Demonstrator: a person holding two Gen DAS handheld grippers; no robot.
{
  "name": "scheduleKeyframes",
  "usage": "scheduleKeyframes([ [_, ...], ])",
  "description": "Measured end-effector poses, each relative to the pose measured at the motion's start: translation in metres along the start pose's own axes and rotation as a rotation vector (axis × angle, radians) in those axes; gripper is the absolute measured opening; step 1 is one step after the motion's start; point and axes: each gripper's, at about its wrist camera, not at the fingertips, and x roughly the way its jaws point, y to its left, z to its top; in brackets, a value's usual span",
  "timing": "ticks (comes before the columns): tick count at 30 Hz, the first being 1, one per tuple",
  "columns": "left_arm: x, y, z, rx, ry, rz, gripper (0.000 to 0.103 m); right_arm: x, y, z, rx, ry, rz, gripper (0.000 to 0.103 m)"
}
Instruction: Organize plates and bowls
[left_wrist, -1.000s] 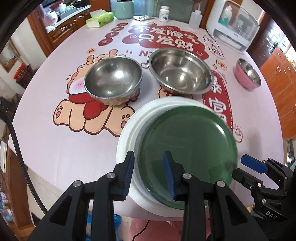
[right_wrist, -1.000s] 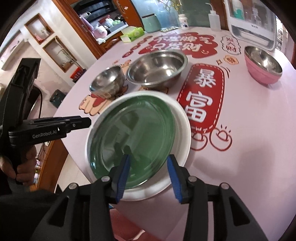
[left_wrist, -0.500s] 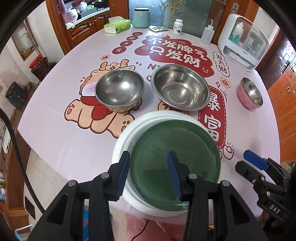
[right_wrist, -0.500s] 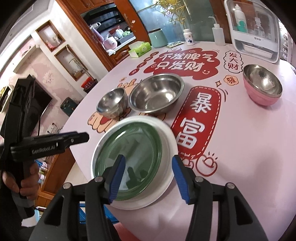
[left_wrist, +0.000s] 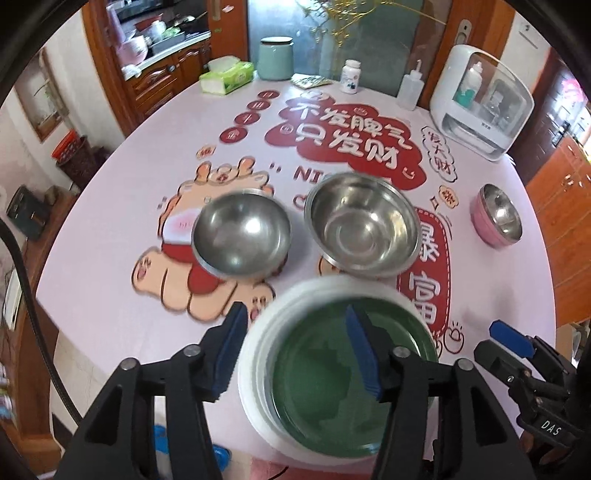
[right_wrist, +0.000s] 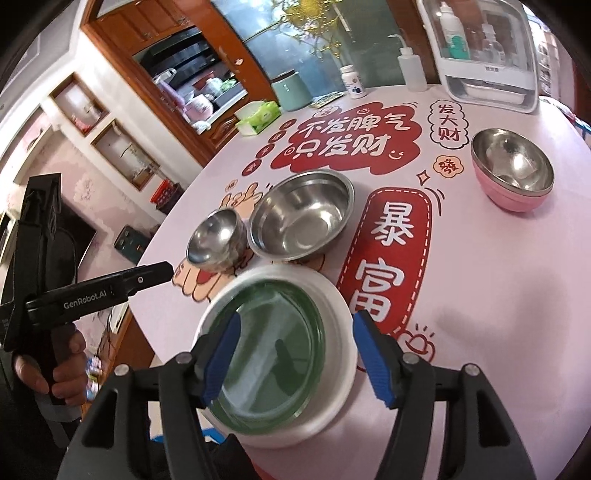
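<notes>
Left wrist view: the left gripper (left_wrist: 295, 352) hangs over the near edge of the round table (left_wrist: 122, 310), its blue pads (left_wrist: 231, 354) standing apart with nothing pinched between them; its jaws have just been opening. Below the gap lies the green plate (left_wrist: 332, 402), stacked inside the white plate (left_wrist: 258, 350). One pad sits over the white rim's left side, the other over the green surface, and neither touches the stack. The stack rests flat at the table's near edge.

Right wrist view: the right gripper (right_wrist: 303, 360) also has its pads (right_wrist: 375, 360) spread, and its jaws have likewise just been opening. The green plate (right_wrist: 273, 350) shows between them, with the white plate (right_wrist: 332, 314) under it. The right pad hangs just past the white rim's right side, the left pad over the green plate's left part; both are clear of the plates.

Beyond the stack, toward the table's middle, stand two steel bowls side by side: the small steel bowl (left_wrist: 240, 240) on the left and the wide steel bowl (left_wrist: 364, 230) on the right, close together but apart. The wide one nearly meets the white rim. Well apart, near the right edge, sits the pink bowl (left_wrist: 496, 219) with its steel lining. At the far edge stand a white cabinet (left_wrist: 480, 99), a squeeze bottle (left_wrist: 410, 90), a pill bottle (left_wrist: 350, 75), a green canister (left_wrist: 275, 59) and a tissue pack (left_wrist: 227, 77).
</notes>
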Motion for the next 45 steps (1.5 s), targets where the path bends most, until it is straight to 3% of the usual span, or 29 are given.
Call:
scheduleKeyframes([
  [12,0.021,0.014,0.063,0.152,-0.016,-0.097,0.062,0.028,0.018,0.020,0.130,-0.057,-0.077,0.064],
  [24,0.067,0.013,0.091,0.340,0.050,-0.190,0.062,0.062,0.027,0.020,0.304,-0.127,-0.146,0.064],
  [35,0.098,0.017,0.112,0.385,0.060,-0.283,0.062,0.073,0.030,0.023,0.422,-0.176,-0.227,0.064],
  [45,0.133,0.006,0.118,0.411,0.119,-0.307,0.062,0.083,0.015,0.024,0.526,-0.167,-0.255,0.064],
])
